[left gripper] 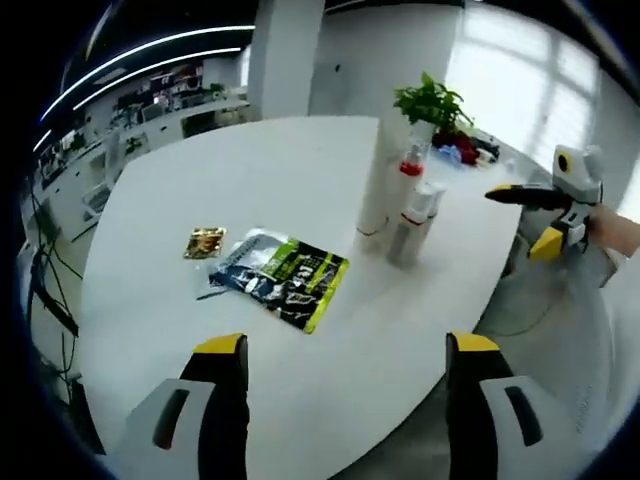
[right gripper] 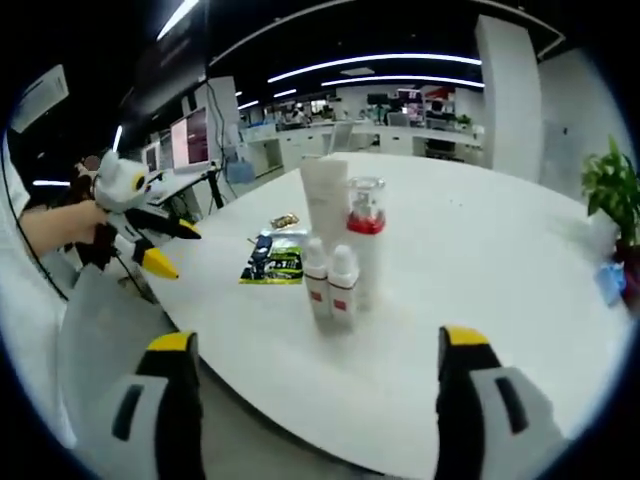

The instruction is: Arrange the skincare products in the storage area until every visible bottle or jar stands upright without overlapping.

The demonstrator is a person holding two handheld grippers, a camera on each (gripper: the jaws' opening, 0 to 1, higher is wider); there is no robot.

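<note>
My claws (left gripper: 345, 400) (right gripper: 315, 400) are both wide apart, holding nothing.
If I bump the close bottles (right gripper: 340, 255), I think they could tip over.

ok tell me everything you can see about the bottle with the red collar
The bottle with the red collar stands upright on the white table, in a tight cluster with a tall white tube behind it and two small white bottles in front. It has a clear glossy cap, a red band beneath and a pale body. Whether it touches its neighbours is unclear. No gripper is on it.
</note>
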